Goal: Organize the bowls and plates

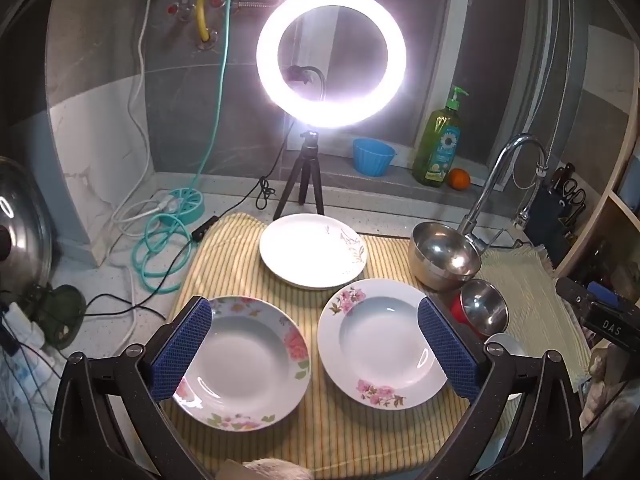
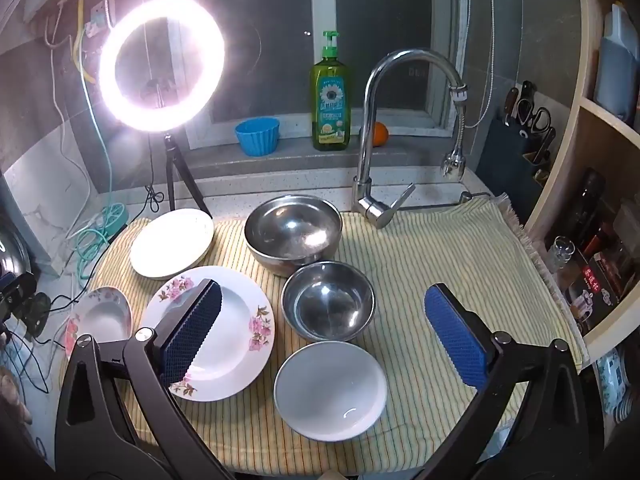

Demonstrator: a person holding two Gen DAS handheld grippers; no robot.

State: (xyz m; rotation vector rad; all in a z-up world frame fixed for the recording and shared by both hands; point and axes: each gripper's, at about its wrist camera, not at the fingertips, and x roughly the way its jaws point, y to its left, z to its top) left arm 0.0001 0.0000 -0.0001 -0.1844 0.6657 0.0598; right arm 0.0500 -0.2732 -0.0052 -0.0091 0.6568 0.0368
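The white bowl [image 2: 330,390] is fully shown only in the right wrist view, near the small steel bowl [image 2: 328,300]. The left flowered plate [image 1: 244,364] is seen whole only from the left wrist. The jaws of both the left gripper [image 1: 316,354] and right gripper [image 2: 324,336] are spread wide, and nothing is gripped.

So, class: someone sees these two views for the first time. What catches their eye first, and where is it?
The glaring ring light on its tripod at the back of the counter. Next, the flowered plates side by side on the striped cloth, with steel bowls nearer the tap.
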